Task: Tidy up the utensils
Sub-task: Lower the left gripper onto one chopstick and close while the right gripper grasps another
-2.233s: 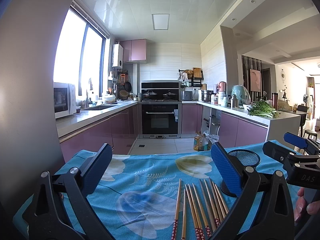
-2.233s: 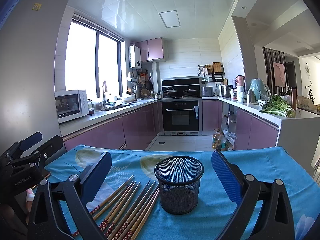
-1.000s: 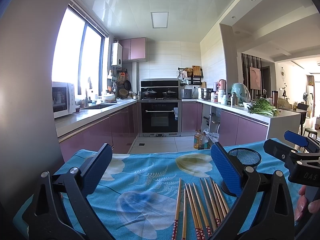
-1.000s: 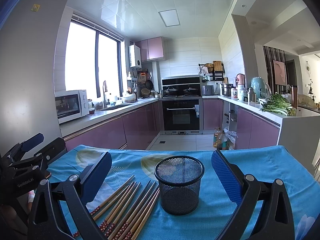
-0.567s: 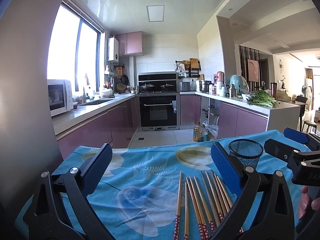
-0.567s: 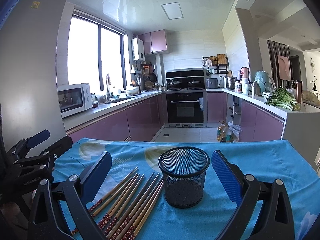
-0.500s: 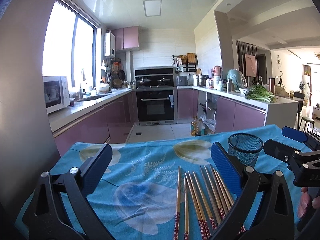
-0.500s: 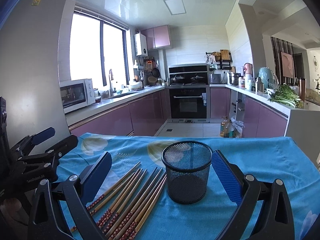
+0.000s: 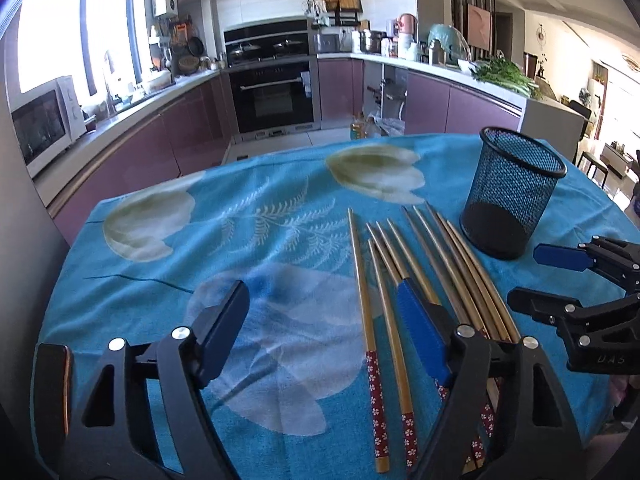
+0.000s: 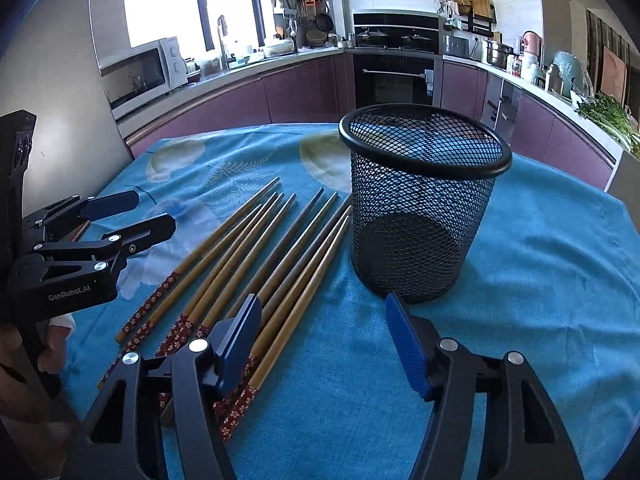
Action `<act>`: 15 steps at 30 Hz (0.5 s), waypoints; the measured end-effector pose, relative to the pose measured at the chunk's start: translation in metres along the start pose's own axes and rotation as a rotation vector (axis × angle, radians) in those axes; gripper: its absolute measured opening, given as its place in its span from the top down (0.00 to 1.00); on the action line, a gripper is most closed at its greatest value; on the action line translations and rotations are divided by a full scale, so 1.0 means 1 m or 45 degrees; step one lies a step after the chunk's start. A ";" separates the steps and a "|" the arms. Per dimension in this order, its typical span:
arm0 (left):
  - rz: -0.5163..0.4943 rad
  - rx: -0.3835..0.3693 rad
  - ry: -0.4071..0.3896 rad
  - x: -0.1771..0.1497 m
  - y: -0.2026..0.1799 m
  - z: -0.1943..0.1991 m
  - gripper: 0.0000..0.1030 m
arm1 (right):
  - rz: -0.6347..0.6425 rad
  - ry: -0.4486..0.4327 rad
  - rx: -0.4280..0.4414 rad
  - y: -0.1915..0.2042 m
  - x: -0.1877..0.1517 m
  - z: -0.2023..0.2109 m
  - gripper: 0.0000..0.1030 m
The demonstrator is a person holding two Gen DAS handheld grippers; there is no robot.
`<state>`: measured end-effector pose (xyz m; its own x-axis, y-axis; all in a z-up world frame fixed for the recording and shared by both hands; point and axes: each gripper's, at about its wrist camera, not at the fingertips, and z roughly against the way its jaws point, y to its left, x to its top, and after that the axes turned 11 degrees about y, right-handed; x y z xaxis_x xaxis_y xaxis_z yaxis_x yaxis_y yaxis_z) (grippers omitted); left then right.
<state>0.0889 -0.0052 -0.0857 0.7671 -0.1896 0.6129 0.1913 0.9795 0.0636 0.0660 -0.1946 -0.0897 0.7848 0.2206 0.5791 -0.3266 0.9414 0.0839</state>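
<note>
Several wooden chopsticks [image 9: 384,276] with red flowered ends lie side by side on the blue cloth. A black mesh cup [image 9: 512,196] stands empty and upright just right of their tips. My left gripper [image 9: 320,320] hangs tilted down above the chopsticks' left side; its jaws are closing, two chopsticks lie under the gap, and the pads touch nothing. My right gripper [image 10: 324,332] points down in front of the mesh cup [image 10: 420,208], jaws closing over bare cloth, its left finger above the chopsticks [image 10: 248,256]. Each view shows the other gripper: the right gripper [image 9: 536,278] and the left gripper [image 10: 148,212].
The table wears a blue flowered cloth [image 9: 200,240] whose far edge drops toward the kitchen floor. Purple cabinets, an oven [image 9: 276,92] and a microwave [image 10: 136,76] stand beyond. A person's hand [image 10: 24,360] holds the left gripper's handle.
Both grippers have tipped downward and sunk toward the table, so cloth, chopsticks and cup fill the views. Both pairs of jaws stand narrower than before.
</note>
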 end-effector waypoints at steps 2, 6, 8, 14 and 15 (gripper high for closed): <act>-0.016 -0.015 0.044 0.001 0.000 -0.009 0.35 | -0.011 0.023 0.010 -0.002 0.001 -0.004 0.44; -0.060 -0.031 0.104 0.003 -0.007 -0.026 0.46 | -0.013 0.072 0.016 -0.006 0.006 -0.010 0.50; -0.068 -0.049 0.131 0.005 -0.009 -0.033 0.50 | -0.017 0.095 0.034 -0.006 0.006 -0.013 0.53; -0.071 -0.097 0.205 0.008 -0.010 -0.047 0.72 | 0.006 0.137 0.022 -0.006 0.008 -0.016 0.66; -0.071 -0.112 0.218 0.008 -0.009 -0.050 0.74 | 0.014 0.145 0.014 -0.005 0.008 -0.016 0.69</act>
<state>0.1240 -0.0194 -0.1207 0.8452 -0.2598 0.4670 0.2836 0.9587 0.0201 0.0827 -0.1936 -0.0985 0.8355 0.2594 0.4845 -0.3411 0.9360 0.0871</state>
